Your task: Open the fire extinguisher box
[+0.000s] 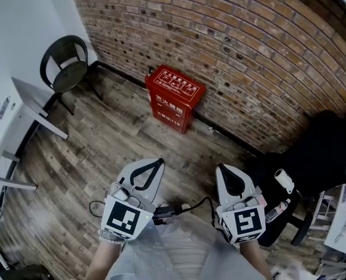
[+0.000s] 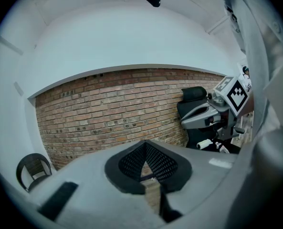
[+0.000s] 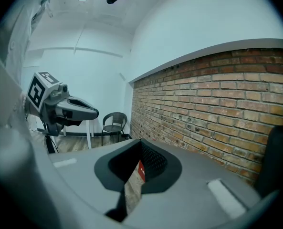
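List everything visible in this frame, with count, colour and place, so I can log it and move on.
fire extinguisher box: one, red, lid down, on the floor against the brick wall
chair: one, black, in the corner left of the box
table: one, white, left edge
brick wall: one, red-brown, behind the box
floor: one, grey-brown wood planks
seat: one, black, right edge by the wall; details unclear
cable: one, black, between the two grippers
left gripper: one, white-grey, lower left, jaws together, empty
right gripper: one, white-grey, lower right, jaws together, empty
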`<act>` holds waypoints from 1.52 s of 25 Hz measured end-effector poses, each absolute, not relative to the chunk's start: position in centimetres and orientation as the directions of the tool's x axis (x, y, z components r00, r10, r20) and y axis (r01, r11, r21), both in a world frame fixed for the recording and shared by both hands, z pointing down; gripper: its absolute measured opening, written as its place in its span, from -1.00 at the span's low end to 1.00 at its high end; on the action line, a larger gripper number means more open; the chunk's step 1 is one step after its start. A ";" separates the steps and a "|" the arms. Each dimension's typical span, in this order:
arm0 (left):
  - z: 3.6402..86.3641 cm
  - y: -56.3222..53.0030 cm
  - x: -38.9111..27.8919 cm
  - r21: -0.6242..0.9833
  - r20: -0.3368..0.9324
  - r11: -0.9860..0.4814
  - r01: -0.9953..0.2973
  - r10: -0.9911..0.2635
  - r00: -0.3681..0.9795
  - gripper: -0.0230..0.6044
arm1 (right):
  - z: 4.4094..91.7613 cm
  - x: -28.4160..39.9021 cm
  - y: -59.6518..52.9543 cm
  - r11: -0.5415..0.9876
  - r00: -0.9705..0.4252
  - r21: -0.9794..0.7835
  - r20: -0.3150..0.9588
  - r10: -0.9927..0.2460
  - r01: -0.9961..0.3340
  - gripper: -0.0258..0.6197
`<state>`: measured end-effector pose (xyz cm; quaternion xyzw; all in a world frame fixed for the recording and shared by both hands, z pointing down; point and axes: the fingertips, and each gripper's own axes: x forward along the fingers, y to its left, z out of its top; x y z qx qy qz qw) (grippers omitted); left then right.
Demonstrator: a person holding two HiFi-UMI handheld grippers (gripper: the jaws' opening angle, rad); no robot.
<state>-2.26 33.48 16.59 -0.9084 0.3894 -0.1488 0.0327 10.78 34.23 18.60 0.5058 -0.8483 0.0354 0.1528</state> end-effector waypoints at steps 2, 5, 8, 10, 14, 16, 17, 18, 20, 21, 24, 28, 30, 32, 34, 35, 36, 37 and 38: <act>16.6 33.5 -2.6 -0.176 0.243 -0.694 -0.698 -0.718 0.652 -0.93 | 18.6 10.6 34.3 0.483 -0.439 0.095 0.293 -0.850 -0.871 -0.90; 16.4 33.4 -2.9 -0.177 0.238 -0.696 -0.696 -0.717 0.655 -0.93 | 18.5 10.4 34.2 0.475 -0.430 0.098 0.293 -0.854 -0.875 -0.90; 16.3 33.3 -3.3 -0.179 0.235 -0.699 -0.692 -0.714 0.660 -0.93 | 18.4 10.1 34.1 0.465 -0.421 0.101 0.289 -0.860 -0.879 -0.90; 16.2 33.2 -3.7 -0.180 0.228 -0.700 -0.691 -0.713 0.663 -0.93 | 18.2 9.7 34.1 0.460 -0.416 0.105 0.287 -0.863 -0.882 -0.90; 16.1 33.0 -4.7 -0.177 0.221 -0.704 -0.688 -0.710 0.669 -0.93 | 18.1 8.8 34.1 0.449 -0.404 0.112 0.286 -0.869 -0.886 -0.90; 16.2 33.0 -5.1 -0.180 0.221 -0.706 -0.685 -0.707 0.671 -0.93 | 18.1 8.4 34.2 0.442 -0.397 0.114 0.284 -0.873 -0.890 -0.90; 16.2 33.0 -5.3 -0.183 0.220 -0.707 -0.683 -0.706 0.673 -0.93 | 18.1 8.1 34.3 0.440 -0.396 0.114 0.283 -0.874 -0.890 -0.90; 16.2 33.1 -5.5 -0.189 0.220 -0.709 -0.679 -0.705 0.674 -0.93 | 18.2 7.8 34.4 0.441 -0.396 0.115 0.282 -0.874 -0.890 -0.90; 16.1 33.2 -5.9 -0.208 0.221 -0.715 -0.668 -0.699 0.680 -0.93 | 18.2 7.3 34.5 0.442 -0.398 0.114 0.280 -0.873 -0.890 -0.90; 16.0 33.2 -6.1 -0.217 0.221 -0.717 -0.662 -0.697 0.682 -0.93 | 18.2 7.1 34.6 0.441 -0.397 0.114 0.278 -0.875 -0.890 -0.90; 15.8 33.3 -6.8 -0.224 0.218 -0.720 -0.657 -0.694 0.686 -0.93 | 18.0 6.5 34.8 0.435 -0.391 0.124 0.274 -0.879 -0.892 -0.90; 15.8 33.6 -7.5 -0.217 0.208 -0.719 -0.661 -0.695 0.688 -0.93 | 17.8 6.1 35.3 0.425 -0.380 0.138 0.268 -0.885 -0.894 -0.90; 15.9 33.7 -7.6 -0.215 0.201 -0.719 -0.661 -0.695 0.691 -0.93 | 17.9 6.0 35.6 0.424 -0.376 0.146 0.272 -0.886 -0.894 -0.90; 16.0 33.9 -7.8 -0.204 0.196 -0.719 -0.664 -0.695 0.692 -0.93 | 18.0 5.9 35.9 0.424 -0.372 0.158 0.277 -0.886 -0.892 -0.90; 16.0 33.7 -7.8 -0.202 0.189 -0.717 -0.667 -0.696 0.692 -0.93 | 17.9 6.1 35.9 0.421 -0.366 0.170 0.278 -0.888 -0.891 -0.90; 15.9 33.5 -7.8 -0.208 0.186 -0.715 -0.668 -0.699 0.690 -0.93 | 17.9 6.2 35.8 0.418 -0.363 0.173 0.277 -0.890 -0.892 -0.90; 15.9 33.3 -7.9 -0.214 0.185 -0.711 -0.670 -0.703 0.687 -0.93 | 17.9 6.3 35.6 0.416 -0.361 0.174 0.275 -0.891 -0.893 -0.90; 15.8 33.0 -8.0 -0.217 0.182 -0.707 -0.673 -0.707 0.684 -0.93 | 17.8 6.5 35.4 0.413 -0.359 0.173 0.273 -0.893 -0.894 -0.90; 15.7 32.8 -8.1 -0.219 0.179 -0.704 -0.676 -0.710 0.681 -0.93 | 17.8 6.7 35.1 0.410 -0.357 0.171 0.272 -0.894 -0.896 -0.90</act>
